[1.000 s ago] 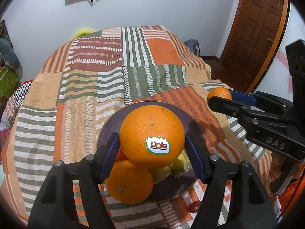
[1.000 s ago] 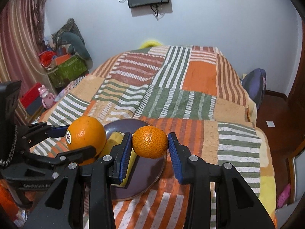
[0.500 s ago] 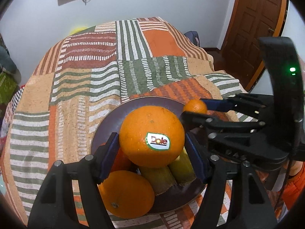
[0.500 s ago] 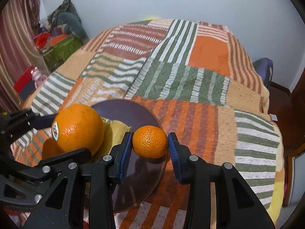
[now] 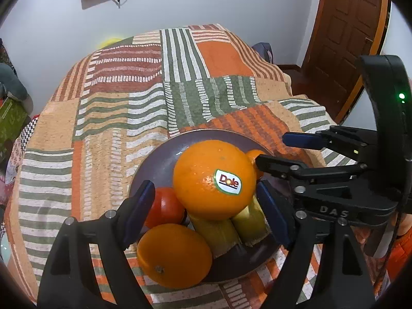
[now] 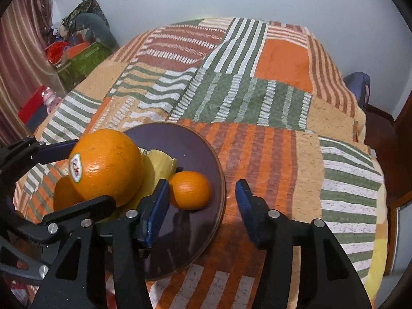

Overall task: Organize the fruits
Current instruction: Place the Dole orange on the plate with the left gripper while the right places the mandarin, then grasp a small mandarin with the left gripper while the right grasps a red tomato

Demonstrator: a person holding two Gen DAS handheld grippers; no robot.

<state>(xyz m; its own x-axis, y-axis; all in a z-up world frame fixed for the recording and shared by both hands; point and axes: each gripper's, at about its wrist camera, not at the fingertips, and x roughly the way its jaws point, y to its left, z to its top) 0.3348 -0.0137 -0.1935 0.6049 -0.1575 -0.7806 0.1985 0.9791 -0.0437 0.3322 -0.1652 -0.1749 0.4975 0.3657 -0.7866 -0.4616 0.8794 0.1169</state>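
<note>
A: Both claws look wide; the big orange [image 5: 214, 179] rests on the bananas [image 5: 231, 228] mid-plate [image 5: 159, 157], the small orange [image 6: 190, 190] near its right rim.

B: Perched like that, the left gripper [image 5: 206, 216] or right gripper [image 6: 202, 203] could nudge either fruit off.

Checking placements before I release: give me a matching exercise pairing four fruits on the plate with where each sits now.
Things:
1. Dole-stickered orange
2. small mandarin
3. tomato
4. unlabelled orange

Places:
A. at the plate rim nearest the left wrist camera
B. on top of the bananas
C. on bare plate, between the open fingers of the right tool
D. tucked between the two big oranges

Pairs: 1-B, 2-C, 3-D, 4-A
</note>
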